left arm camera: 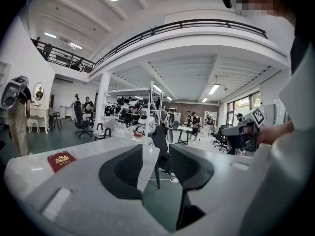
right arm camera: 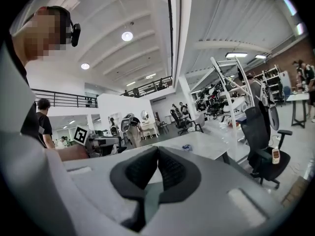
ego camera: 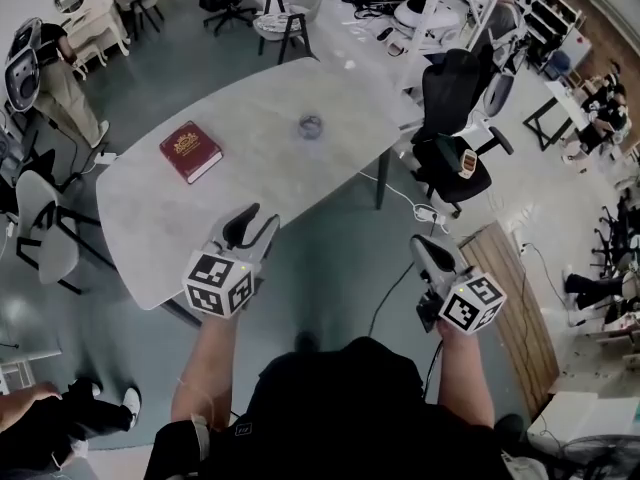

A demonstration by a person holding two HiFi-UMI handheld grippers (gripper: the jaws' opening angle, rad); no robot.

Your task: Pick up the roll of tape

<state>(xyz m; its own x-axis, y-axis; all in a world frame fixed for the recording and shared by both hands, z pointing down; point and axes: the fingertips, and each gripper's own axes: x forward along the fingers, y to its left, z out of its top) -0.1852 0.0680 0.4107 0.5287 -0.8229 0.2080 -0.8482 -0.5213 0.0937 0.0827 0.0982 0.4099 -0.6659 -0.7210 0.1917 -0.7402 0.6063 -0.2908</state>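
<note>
The roll of tape (ego camera: 311,126), small and clear with a bluish tint, lies flat on the white table (ego camera: 300,183) toward its far side. In the right gripper view the tape (right arm camera: 187,147) is a small blue spot on the tabletop ahead. My left gripper (ego camera: 258,220) hovers over the table's near edge, well short of the tape, and its jaws stand apart with nothing between them (left arm camera: 155,154). My right gripper (ego camera: 428,248) hangs off the table's right side over the floor. Its jaws (right arm camera: 157,150) meet at the tips and hold nothing.
A red book (ego camera: 190,151) lies on the table's left part, also seen as the book (left arm camera: 61,160) ahead of the left gripper. A black office chair (ego camera: 455,108) stands right of the table, a white chair (ego camera: 40,228) at its left. A person (ego camera: 55,78) stands far left.
</note>
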